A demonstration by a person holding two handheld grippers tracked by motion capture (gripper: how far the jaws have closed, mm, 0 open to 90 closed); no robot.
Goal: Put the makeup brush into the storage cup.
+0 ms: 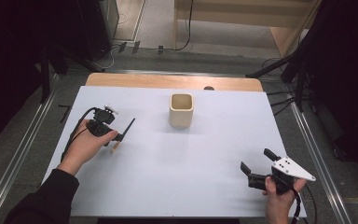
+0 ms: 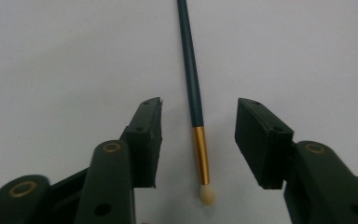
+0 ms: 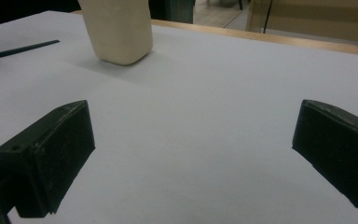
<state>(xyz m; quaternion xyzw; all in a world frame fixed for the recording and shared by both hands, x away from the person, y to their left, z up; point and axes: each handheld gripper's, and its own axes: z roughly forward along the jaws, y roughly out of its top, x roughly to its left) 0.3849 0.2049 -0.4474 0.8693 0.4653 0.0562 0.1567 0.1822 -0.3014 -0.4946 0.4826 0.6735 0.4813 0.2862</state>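
A paintbrush (image 2: pixel 192 74) with a dark blue-green handle, gold ferrule and pale bristle tip lies flat on the white table sheet (image 1: pixel 191 168). My left gripper (image 2: pixel 199 105) is lowered over it, one jaw on each side of the ferrule, with a gap between each pad and the brush. From above, that left gripper (image 1: pixel 116 137) sits at the left of the table, and the brush handle (image 1: pixel 128 126) pokes out beyond it. A cream square cup (image 1: pixel 182 110) stands upright at the middle back. My right gripper (image 1: pixel 254 158) rests open at the front right, with nothing between its jaws.
In the right gripper view the cup (image 3: pixel 116 30) is far ahead to the left, the brush (image 3: pixel 23 48) beyond it and my right gripper (image 3: pixel 196 121) spread wide. A wooden table edge (image 1: pixel 168 80) runs along the back. Metal rails flank the table.
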